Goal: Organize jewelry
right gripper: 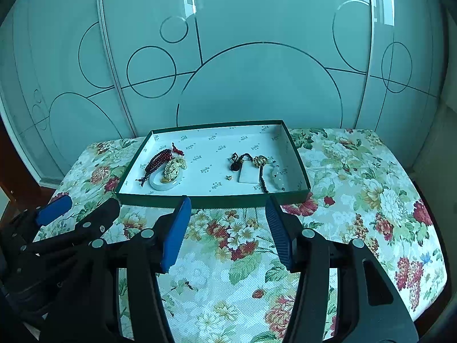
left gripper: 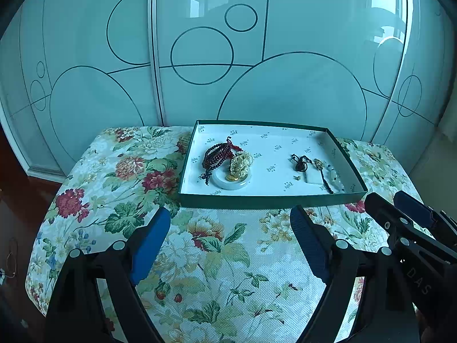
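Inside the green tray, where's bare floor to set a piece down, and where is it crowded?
Tray: free along the back wall, and a central strip between the red bead bracelet group and the white pendant group, apart from a tiny gold piece. Crowded at the left cluster and front-right corner. The floral cloth is bare around it.

The small gold-coloured piece (left gripper: pixel 297 177) on the white printed floor of the shallow green cardboard tray (left gripper: pixel 268 201) was too tiny to identify. The tray's near wall hid the end of the dark beaded cord (right gripper: pixel 263 185). The pale jade-like bangle (left gripper: pixel 232 182) lay partly covered by the cream pearl strands (left gripper: pixel 241 162). The floral quilted cloth (left gripper: pixel 217 257) was cut off at the lower edge, and the black body of the right gripper (left gripper: pixel 411 214) ran out of the picture's right side.
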